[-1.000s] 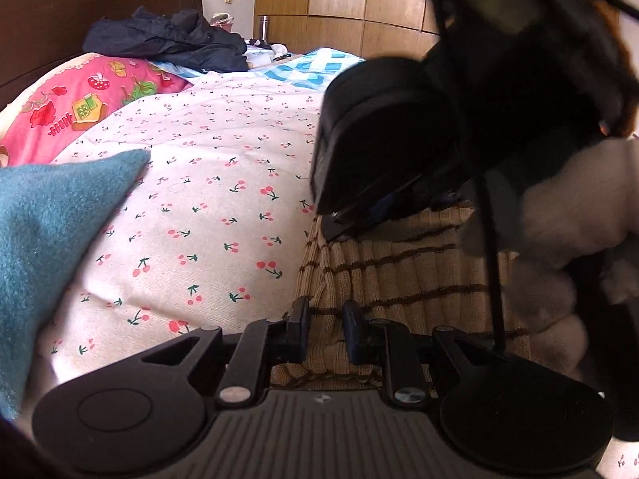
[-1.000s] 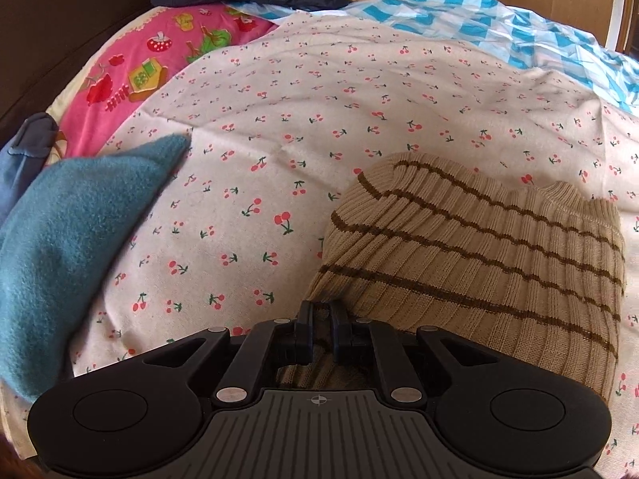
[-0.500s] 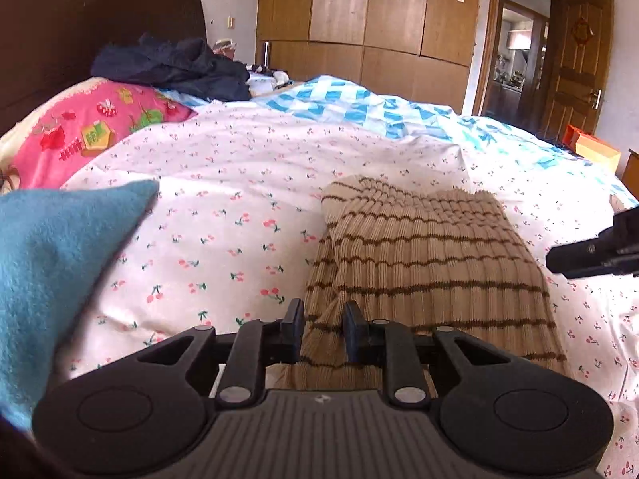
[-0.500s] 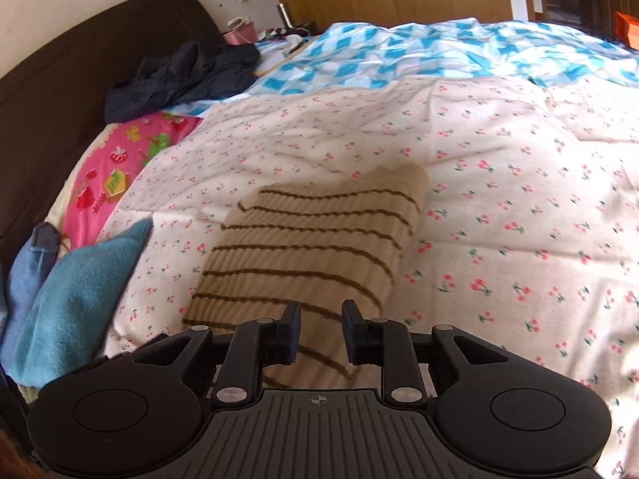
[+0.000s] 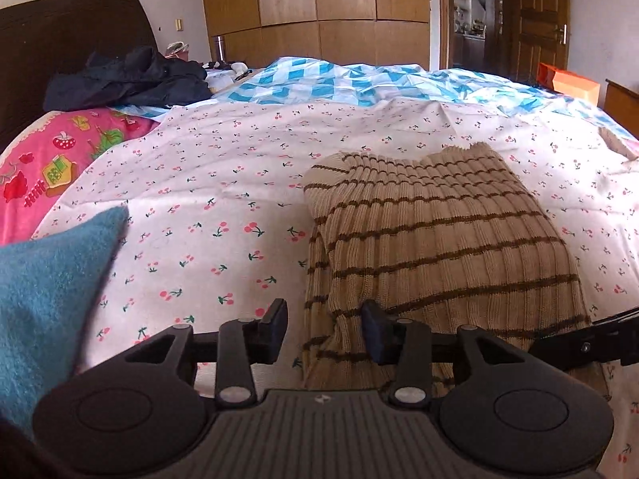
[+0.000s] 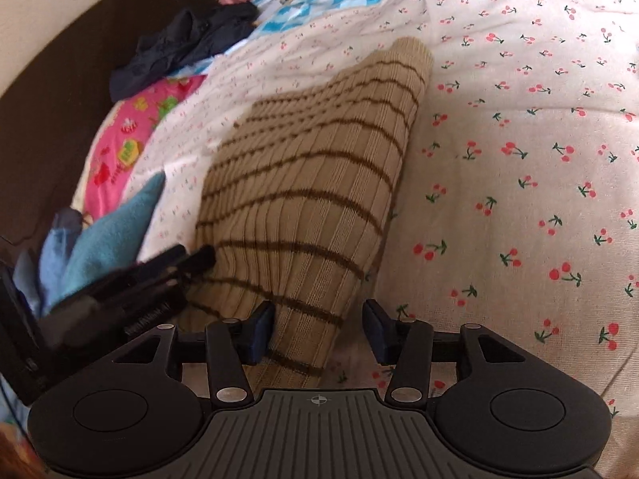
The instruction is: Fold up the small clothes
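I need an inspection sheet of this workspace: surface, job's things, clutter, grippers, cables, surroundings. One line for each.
Surface: bed with cherry-print sheet, blue checked quilt beyond.
Job's things: striped sweater, folded, lying flat.
Clutter: blue towel, pink pillow, dark jacket.
Grippers: left gripper open over the sweater's near edge; right gripper open, sweater's corner between its fingers.
Cables: nothing seen.
Surroundings: dark headboard, wooden wardrobe, door.

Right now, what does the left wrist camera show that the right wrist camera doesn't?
Only the left wrist view shows the wooden wardrobe, the door and an orange box. Only the right wrist view shows light blue cloth beside the teal cloth. Both show the folded striped sweater, cherry-print sheet, and both claws open: left claw, right claw.
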